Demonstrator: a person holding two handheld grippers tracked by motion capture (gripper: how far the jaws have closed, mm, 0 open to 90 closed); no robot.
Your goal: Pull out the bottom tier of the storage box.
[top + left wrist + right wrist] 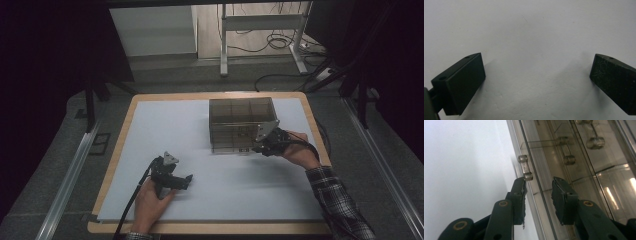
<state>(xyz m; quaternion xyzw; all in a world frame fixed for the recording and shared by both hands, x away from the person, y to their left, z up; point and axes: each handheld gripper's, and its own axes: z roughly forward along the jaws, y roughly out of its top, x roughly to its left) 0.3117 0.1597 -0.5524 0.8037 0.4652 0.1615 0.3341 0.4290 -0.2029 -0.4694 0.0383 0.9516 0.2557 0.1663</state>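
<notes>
Smoky translucent plastic drawer box [242, 125] stood at far right of white-covered worktop [165, 135]. Right gripper [538, 187], jaws apart, straddled front panel beside small clear handle [525, 167], probably lining up pull. Left gripper [176, 177] rested idle, gaping, empty.

From the high view I can't make out what, if anything, sits in the compartments of the smoky box [242, 124]; its tinted walls blur the inside. My right gripper [263, 145] hides the box's near right corner there. In the right gripper view, the box [584, 170] runs off the top and right edges, and its small handle [525, 167] is soft with blur.
</notes>
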